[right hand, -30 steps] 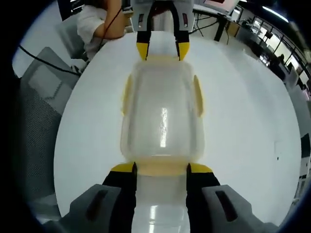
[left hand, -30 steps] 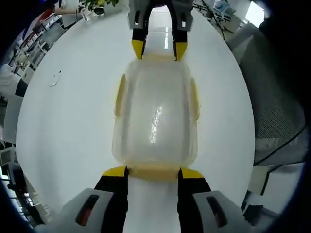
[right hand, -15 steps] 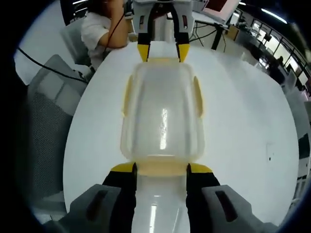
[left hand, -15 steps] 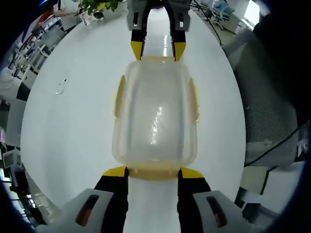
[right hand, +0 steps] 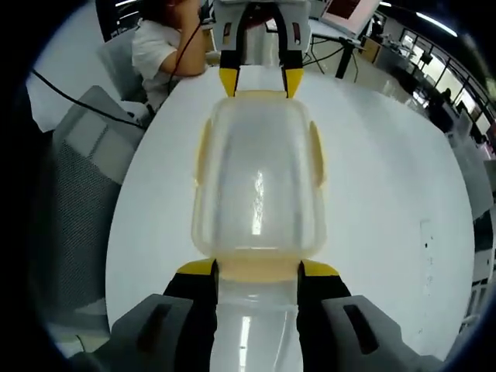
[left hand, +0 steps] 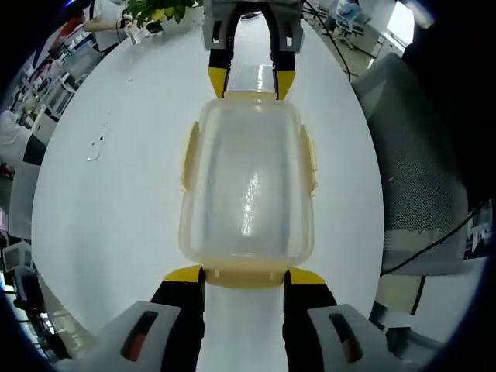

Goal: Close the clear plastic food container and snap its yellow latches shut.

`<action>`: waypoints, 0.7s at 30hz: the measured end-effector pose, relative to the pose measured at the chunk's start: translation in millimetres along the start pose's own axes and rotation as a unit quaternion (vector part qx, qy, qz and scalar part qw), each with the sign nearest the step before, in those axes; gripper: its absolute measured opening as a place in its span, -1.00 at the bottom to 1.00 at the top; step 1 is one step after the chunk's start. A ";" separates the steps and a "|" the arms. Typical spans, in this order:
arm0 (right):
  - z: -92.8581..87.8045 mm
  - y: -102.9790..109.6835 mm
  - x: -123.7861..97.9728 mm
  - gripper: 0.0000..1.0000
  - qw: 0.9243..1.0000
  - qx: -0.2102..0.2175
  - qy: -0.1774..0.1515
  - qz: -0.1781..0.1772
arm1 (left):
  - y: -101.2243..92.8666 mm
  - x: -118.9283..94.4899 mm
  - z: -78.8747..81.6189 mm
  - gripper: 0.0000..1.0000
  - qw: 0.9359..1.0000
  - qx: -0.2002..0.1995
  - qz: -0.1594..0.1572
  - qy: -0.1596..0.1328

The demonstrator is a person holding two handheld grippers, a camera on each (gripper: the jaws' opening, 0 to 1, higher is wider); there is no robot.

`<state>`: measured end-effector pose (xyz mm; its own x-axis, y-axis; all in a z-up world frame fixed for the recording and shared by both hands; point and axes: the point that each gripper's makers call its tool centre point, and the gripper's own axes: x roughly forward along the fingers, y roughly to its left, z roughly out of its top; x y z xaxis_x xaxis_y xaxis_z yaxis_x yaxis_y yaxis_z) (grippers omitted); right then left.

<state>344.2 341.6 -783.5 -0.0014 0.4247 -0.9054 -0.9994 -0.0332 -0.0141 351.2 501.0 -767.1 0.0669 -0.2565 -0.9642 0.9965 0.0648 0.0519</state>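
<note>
A clear plastic food container (left hand: 246, 186) with its lid on lies lengthwise between my two grippers over the white table (left hand: 108, 201). My left gripper (left hand: 244, 275) grips the near yellow end latch (left hand: 244, 273) between its yellow-tipped jaws. At the far end, my right gripper (left hand: 242, 81) holds the opposite end latch. In the right gripper view the same container (right hand: 258, 186) runs from my right gripper (right hand: 257, 269) to the left gripper (right hand: 260, 81). The side latches (left hand: 190, 151) (right hand: 316, 155) lie along the long walls.
A grey mesh chair (left hand: 422, 163) stands past the table's edge, and it also shows as the chair (right hand: 77, 178) in the right gripper view. A seated person (right hand: 167, 43) is beyond the far edge. A potted plant (left hand: 155, 8) stands at the table's far side.
The table edge and chairs have slid in both views, while the container keeps its place between both pairs of jaws. Grips unchanged.
</note>
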 end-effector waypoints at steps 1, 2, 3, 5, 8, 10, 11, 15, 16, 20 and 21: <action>-1.3 -0.3 -1.0 -0.27 1.000 0.002 -0.001 0.000 | 0.7 0.3 1.5 -0.33 1.000 0.002 0.000 0.000; -2.5 -0.6 -2.0 -0.27 1.000 0.003 -0.002 -0.001 | 1.5 0.4 2.9 -0.33 1.000 0.004 0.002 0.001; -4.4 -0.9 -3.4 -0.27 1.000 0.006 -0.002 -0.002 | 2.4 0.1 5.5 -0.33 1.000 0.005 0.001 -0.001; -7.0 -0.6 -5.2 -0.27 1.000 0.008 -0.002 -0.002 | 2.7 0.5 8.6 -0.33 1.000 0.006 0.000 -0.002; -11.9 0.5 -11.1 -0.27 1.000 0.009 -0.002 -0.003 | 2.4 1.7 15.2 -0.33 1.000 0.008 -0.001 -0.005; -16.8 0.5 -14.8 -0.27 1.000 0.013 -0.002 -0.004 | 3.1 2.1 22.1 -0.33 1.000 0.014 0.005 -0.007; -20.8 0.6 -16.5 -0.27 1.000 0.013 0.000 -0.005 | 3.2 2.9 26.8 -0.33 1.000 0.017 0.006 -0.009; -33.7 1.1 -23.5 -0.27 1.000 0.014 0.003 -0.011 | 3.5 5.8 40.6 -0.33 1.000 0.021 0.007 -0.018; -37.6 1.3 -25.5 -0.27 1.000 0.014 0.005 -0.015 | 3.4 6.8 44.6 -0.33 1.000 0.021 0.006 -0.023; -48.1 2.7 -30.5 -0.27 1.000 0.017 0.008 -0.017 | 2.8 10.4 56.6 -0.33 0.999 0.022 0.002 -0.031; -50.3 2.9 -31.7 -0.27 1.000 0.019 0.009 -0.017 | 3.0 11.4 59.0 -0.33 0.999 0.023 0.002 -0.032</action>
<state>343.1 282.5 -776.1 0.0327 0.4082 -0.9123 -0.9995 0.0153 -0.0290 357.9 441.4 -762.6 0.0725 -0.3182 -0.9452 0.9974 0.0214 0.0693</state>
